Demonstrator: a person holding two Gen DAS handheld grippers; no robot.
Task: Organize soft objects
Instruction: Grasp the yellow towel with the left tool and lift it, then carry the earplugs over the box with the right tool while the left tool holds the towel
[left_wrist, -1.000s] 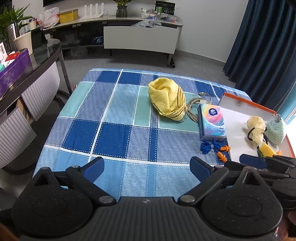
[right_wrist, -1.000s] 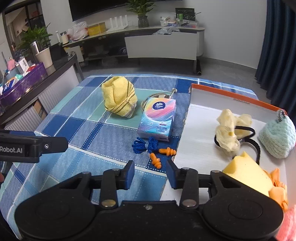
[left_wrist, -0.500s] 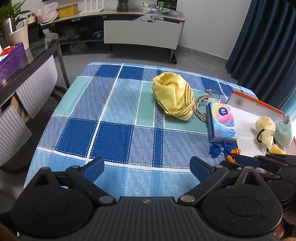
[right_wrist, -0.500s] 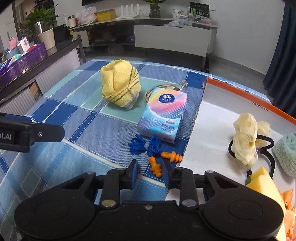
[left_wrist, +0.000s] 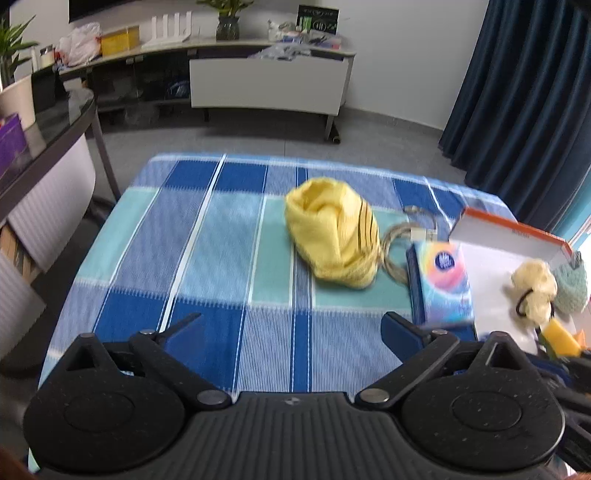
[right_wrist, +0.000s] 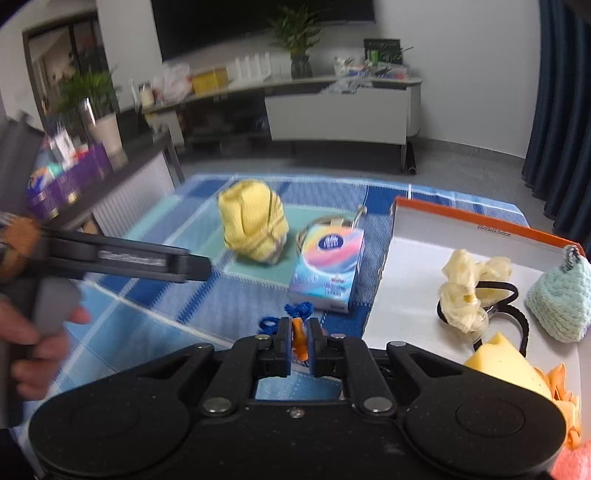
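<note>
Right gripper (right_wrist: 298, 345) clamps an orange earplug (right_wrist: 297, 339); blue cord (right_wrist: 295, 312) trails. Left gripper (left_wrist: 291, 325) gapes above the cloth (left_wrist: 207, 258), empty.

Colours and patterns, table and tray

Checked tablecloth (left_wrist: 229, 236) in dark blue, pale blue and teal with white lines; bundled yellow towel (left_wrist: 332, 240) with dark stripes; rainbow-printed tissue pack (right_wrist: 328, 266) with a blue oval logo; white tray with orange rim (right_wrist: 480, 225); cream scrunchie (right_wrist: 465, 295); mint crocheted pouch (right_wrist: 561, 299); orange earplugs on blue cord (right_wrist: 298, 339); yellow sponge (right_wrist: 506, 365).
</note>
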